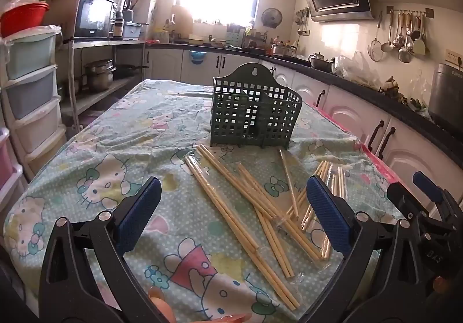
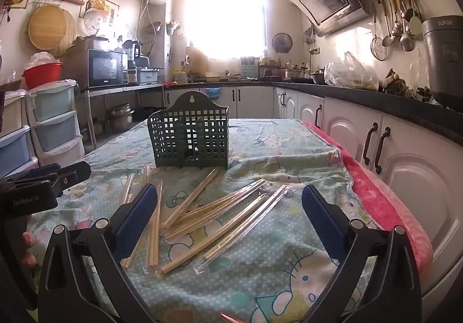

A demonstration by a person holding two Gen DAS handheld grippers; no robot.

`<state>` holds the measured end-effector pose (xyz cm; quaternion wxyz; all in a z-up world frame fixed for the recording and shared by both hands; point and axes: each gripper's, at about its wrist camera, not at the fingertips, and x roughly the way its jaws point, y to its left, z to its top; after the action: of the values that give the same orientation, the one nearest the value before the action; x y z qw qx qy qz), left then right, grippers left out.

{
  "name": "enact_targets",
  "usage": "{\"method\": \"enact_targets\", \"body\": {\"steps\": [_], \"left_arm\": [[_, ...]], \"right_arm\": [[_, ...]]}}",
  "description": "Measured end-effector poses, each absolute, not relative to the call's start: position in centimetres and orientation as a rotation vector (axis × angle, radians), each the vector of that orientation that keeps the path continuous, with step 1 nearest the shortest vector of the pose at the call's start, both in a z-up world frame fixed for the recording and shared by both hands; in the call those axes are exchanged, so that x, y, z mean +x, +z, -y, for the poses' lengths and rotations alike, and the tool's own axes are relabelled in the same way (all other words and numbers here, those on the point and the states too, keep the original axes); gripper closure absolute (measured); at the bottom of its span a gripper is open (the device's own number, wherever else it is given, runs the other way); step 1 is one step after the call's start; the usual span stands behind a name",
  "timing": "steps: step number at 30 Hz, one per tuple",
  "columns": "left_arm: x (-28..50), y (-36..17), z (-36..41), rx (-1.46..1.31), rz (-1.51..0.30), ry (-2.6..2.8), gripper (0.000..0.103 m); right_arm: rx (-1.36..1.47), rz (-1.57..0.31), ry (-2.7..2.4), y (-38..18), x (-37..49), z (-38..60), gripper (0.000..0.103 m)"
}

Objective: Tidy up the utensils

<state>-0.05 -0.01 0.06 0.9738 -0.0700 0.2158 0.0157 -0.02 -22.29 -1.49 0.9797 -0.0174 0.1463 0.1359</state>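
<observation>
A dark green perforated utensil basket (image 1: pixel 254 117) (image 2: pixel 189 138) stands upright on the cartoon-print tablecloth (image 1: pixel 115 149) (image 2: pixel 275 149). In front of it lie several pairs of wooden chopsticks in clear wrappers (image 1: pixel 249 198) (image 2: pixel 214 216), scattered and crossing each other. My left gripper (image 1: pixel 231 207) hovers open over the near end of the pile, with nothing between its blue pads. My right gripper (image 2: pixel 228 213) also stands open above the chopsticks, touching none. In the left wrist view the right gripper (image 1: pixel 428 207) shows at the right edge; in the right wrist view the left gripper (image 2: pixel 43 181) shows at the left edge.
A pink cloth (image 2: pixel 385 201) edges the table's right side, close to white cabinets (image 2: pixel 405 166) under a black counter. Stacked plastic drawers (image 1: pixel 31 103) stand left of the table. A steel shelf with a microwave (image 2: pixel 104 68) and pots lies beyond.
</observation>
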Motion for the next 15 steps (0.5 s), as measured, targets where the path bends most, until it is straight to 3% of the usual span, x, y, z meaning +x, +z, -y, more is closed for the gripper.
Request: {"method": "enact_targets", "body": {"steps": [15], "left_arm": [[0.1, -0.5, -0.6, -0.17, -0.451, 0.032, 0.01]], "right_arm": [[-0.026, -0.316, 0.268, -2.1, 0.6, 22.4, 0.006]]}}
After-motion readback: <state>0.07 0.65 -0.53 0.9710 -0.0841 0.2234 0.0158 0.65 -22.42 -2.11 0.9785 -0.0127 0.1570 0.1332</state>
